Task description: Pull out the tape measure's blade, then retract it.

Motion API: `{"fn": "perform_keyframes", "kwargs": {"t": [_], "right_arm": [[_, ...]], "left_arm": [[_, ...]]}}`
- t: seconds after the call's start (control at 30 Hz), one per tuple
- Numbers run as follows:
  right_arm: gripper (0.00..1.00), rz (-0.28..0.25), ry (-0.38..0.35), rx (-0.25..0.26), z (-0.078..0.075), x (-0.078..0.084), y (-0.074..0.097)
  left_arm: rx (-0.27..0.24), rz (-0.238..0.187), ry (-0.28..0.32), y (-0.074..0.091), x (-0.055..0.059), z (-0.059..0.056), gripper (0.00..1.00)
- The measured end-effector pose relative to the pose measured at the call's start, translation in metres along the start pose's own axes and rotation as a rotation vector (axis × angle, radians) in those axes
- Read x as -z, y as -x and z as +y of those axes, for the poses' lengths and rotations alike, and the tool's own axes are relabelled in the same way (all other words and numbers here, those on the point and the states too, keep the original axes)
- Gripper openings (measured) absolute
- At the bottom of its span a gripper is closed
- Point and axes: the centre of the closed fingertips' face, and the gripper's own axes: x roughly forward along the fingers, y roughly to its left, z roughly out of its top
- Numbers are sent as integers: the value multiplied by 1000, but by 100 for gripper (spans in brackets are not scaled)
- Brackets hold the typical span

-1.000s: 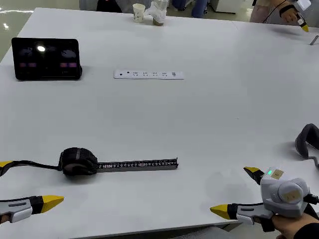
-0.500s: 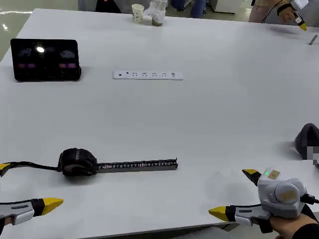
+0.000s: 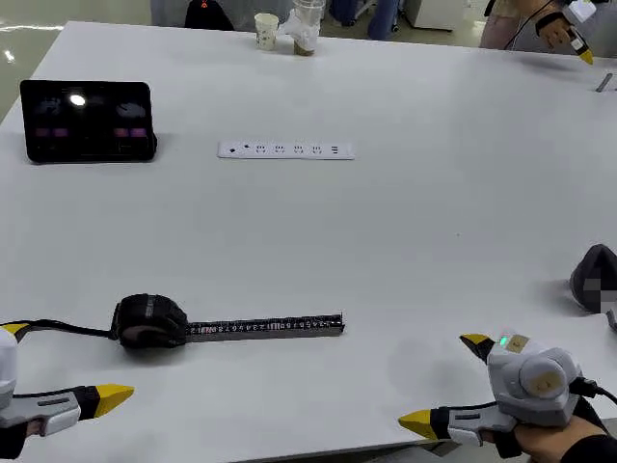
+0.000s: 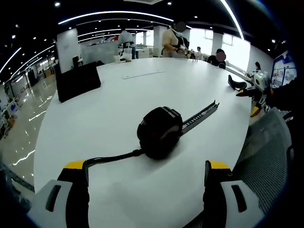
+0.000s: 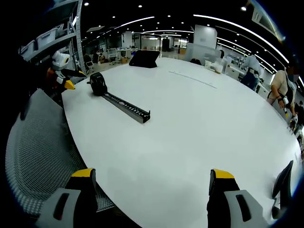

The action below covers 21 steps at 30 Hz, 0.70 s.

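A black tape measure (image 3: 149, 321) lies on the white table (image 3: 386, 222), its blade (image 3: 270, 327) pulled out to the right and lying flat. A black strap (image 3: 67, 330) trails left from its body. My left gripper (image 3: 63, 363) is open just left of and nearer than the case, touching nothing. In the left gripper view the tape measure (image 4: 160, 131) sits just beyond the open left gripper (image 4: 145, 166), and the strap (image 4: 111, 157) reaches toward one jaw. My right gripper (image 3: 444, 383) is open at the table's near right, well away from the blade tip (image 5: 144, 115).
A dark tablet (image 3: 87, 119) stands at the far left and a white power strip (image 3: 285, 149) lies mid-table. Paper cups (image 3: 268, 27) stand at the far edge. A dark object (image 3: 593, 278) rests at the right edge. Another person's hand with a tool (image 3: 564, 24) is at the far right.
The right gripper has slid slightly toward the near table edge. The left gripper shifted a little right. The tape measure and its blade have not moved.
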Motion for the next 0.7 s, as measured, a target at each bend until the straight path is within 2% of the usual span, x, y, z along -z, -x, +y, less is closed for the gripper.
{"fn": "perform_keyframes", "kwargs": {"t": [0.2,0.33,0.47,0.7], "right_arm": [[99,5,41,-22,1,-9,-6],[99,72,17,-75,4,-5,-14],[99,99,48,-91,4,-9,-22],[99,113,115,-129,4,-24,-31]], "left_arm": [[3,9,39,-9,-6,-6,99],[0,6,55,-14,-14,-11,99],[-18,15,64,-21,-18,-16,99],[-38,3,91,-30,-27,-26,99]]}}
